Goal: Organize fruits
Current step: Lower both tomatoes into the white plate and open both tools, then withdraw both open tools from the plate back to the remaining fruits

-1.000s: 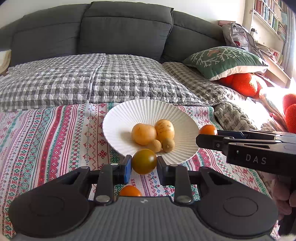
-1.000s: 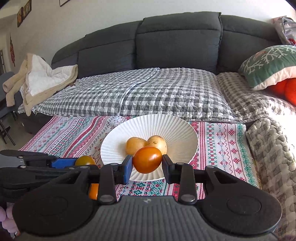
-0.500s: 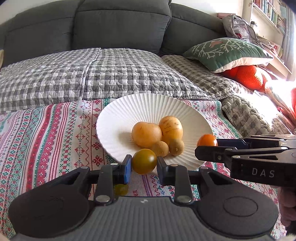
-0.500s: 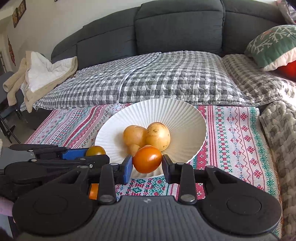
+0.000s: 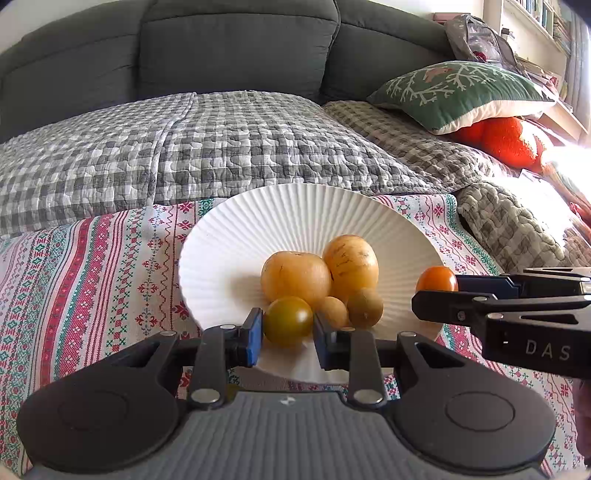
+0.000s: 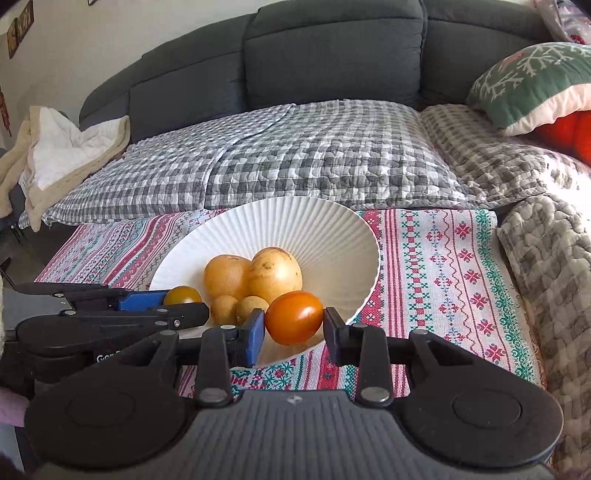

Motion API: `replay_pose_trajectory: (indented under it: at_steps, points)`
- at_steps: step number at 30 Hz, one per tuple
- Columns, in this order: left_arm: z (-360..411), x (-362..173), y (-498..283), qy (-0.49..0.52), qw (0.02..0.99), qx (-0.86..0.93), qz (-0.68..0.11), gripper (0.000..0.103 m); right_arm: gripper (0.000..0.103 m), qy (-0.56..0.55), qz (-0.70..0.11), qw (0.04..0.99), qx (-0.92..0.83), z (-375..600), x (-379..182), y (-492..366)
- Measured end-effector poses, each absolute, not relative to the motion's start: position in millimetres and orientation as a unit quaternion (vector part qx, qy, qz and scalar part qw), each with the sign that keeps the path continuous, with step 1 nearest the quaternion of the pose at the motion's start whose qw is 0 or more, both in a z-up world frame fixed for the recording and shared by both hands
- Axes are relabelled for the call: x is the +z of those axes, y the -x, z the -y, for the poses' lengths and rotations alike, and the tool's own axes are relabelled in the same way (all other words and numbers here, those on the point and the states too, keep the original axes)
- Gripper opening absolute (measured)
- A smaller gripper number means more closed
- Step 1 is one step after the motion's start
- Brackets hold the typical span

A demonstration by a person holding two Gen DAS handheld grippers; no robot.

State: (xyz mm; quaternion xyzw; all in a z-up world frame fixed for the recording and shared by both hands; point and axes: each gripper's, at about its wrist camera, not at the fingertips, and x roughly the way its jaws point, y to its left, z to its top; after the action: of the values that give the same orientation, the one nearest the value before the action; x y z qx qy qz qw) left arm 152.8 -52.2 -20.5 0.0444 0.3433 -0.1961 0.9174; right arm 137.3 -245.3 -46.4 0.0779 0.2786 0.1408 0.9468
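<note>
Matt ribbed white plate (image 5: 258, 221), glossy smooth tomatoes (image 6: 294, 322), woven cloth (image 5: 92, 266).

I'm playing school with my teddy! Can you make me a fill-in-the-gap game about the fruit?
1. The left gripper holds a ____ tomato.
2. The right gripper holds an ____ tomato.
3. Fruits already lying in the white plate: ____.
4. The plate rests on a ____ cloth.

Missing words: green; orange; four; striped

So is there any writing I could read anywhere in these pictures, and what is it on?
"DAS": white letters on the side of the right gripper, in the left camera's view.
"Go...": start of a white word on the left gripper, the rest hidden.
Book spines on the shelf: too small to read.
</note>
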Motion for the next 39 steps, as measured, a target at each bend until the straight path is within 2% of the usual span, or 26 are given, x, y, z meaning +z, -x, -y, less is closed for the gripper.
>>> replay_pose_trajectory:
  at_steps: [5, 8, 10, 17, 21, 25, 31, 39]
  points:
    - [50.2, -20.4, -152.8, -0.040, 0.916, -0.203, -0.343, 0.030, 0.033, -0.080, -0.276, 0.947, 0.140, 245.3, -45.5, -137.0]
    - [48.6, -18.4, -149.3, -0.040, 0.917, -0.205, -0.340, 0.040, 0.037, -0.084, -0.278, 0.946, 0.141, 246.8, -44.0, -136.1]
    - [47.4, -15.9, -146.2, -0.040, 0.918, -0.205, -0.338, 0.050, 0.044, -0.084, -0.278, 0.947, 0.140, 247.3, -42.9, -134.5]
    - [34.8, -2.7, -129.7, -0.049, 0.921, -0.206, -0.327, 0.066, 0.061, -0.086, -0.277, 0.946, 0.146, 248.1, -34.8, -123.5]
    - [23.4, 3.7, -120.4, -0.049, 0.925, -0.197, -0.322, 0.081, 0.073, -0.083, -0.278, 0.946, 0.147, 245.5, -31.3, -115.7]
    - [12.3, 9.3, -110.5, -0.045, 0.926, -0.188, -0.325, 0.089, 0.081, -0.072, -0.280, 0.946, 0.148, 240.6, -28.5, -107.0]
    - [0.9, 14.5, -91.9, -0.052, 0.926, -0.167, -0.335, 0.098, 0.093, -0.047, -0.278, 0.947, 0.151, 235.3, -22.7, -88.4]
    - [-12.5, 12.5, -63.1, -0.039, 0.920, -0.162, -0.354, 0.100, 0.098, -0.032, -0.282, 0.949, 0.139, 229.5, -25.1, -66.4]
